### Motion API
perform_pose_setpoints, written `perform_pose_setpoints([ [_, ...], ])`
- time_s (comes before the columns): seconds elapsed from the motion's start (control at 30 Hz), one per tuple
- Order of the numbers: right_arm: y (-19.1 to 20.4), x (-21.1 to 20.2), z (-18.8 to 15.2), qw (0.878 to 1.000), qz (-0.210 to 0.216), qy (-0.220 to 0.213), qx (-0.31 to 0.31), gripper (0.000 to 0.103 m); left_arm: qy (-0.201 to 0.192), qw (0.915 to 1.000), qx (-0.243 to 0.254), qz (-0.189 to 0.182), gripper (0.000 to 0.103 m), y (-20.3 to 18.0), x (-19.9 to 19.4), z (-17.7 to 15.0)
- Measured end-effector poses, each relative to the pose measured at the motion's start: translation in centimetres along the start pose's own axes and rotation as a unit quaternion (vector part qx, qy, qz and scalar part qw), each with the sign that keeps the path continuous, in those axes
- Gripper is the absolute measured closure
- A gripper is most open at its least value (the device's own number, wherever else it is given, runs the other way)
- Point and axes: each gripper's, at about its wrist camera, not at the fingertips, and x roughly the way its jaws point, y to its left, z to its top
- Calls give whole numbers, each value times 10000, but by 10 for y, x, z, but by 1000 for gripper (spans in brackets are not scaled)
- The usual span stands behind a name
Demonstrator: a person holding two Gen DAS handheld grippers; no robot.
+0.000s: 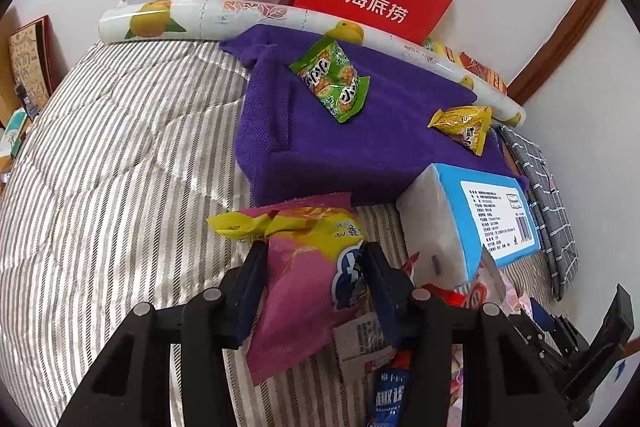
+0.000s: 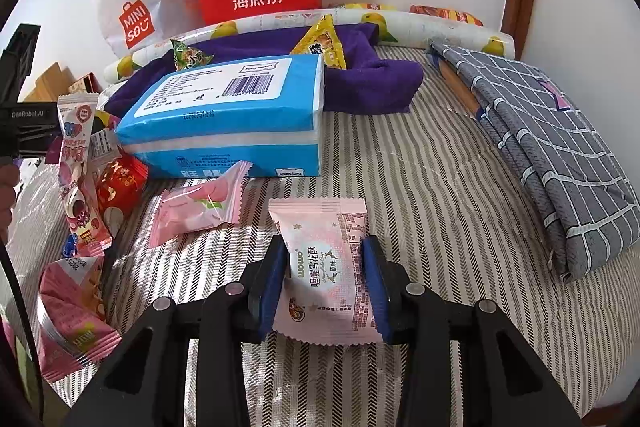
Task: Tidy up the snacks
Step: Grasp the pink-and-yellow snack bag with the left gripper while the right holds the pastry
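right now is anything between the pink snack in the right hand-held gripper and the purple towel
Yes. The blue tissue pack lies straight ahead of the right hand-held gripper and its pale pink snack, in front of the purple towel. The striped bedding to its right looks open.

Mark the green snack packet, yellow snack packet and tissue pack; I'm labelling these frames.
green snack packet (image 1: 331, 79): left wrist view, packet's middle.
yellow snack packet (image 1: 464, 128): left wrist view, packet's middle.
tissue pack (image 2: 228, 99): right wrist view, top face.

Black hand-held gripper (image 1: 314, 259) frames, blue finger pads (image 2: 375, 277), silver screws
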Motion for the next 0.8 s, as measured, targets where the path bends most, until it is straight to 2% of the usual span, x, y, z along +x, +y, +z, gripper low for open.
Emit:
perform_pose_setpoints([
  [0.17, -4, -9, -1, 9995, 238, 57, 221, 67, -186, 9998, -52, 46, 57, 6, -23, -8],
  [0.27, -2, -19, -1, 9996, 183, -21, 206, 67, -352, 9992, -44, 207, 57, 11, -43, -15],
  [0.43, 0, -39, 1, 9996, 151, -122, 219, 67, -506, 9983, -91, 274, 57, 17, -71, -29],
  [0.67, 6, -67, 7, 9992, 158, -327, 150, 67, -652, 9976, -69, 226, 57, 11, -101, -51],
  [0.8, 11, -78, 12, 9990, 171, -380, 140, 67, -746, 9972, 37, 58, 57, -3, -117, -56],
])
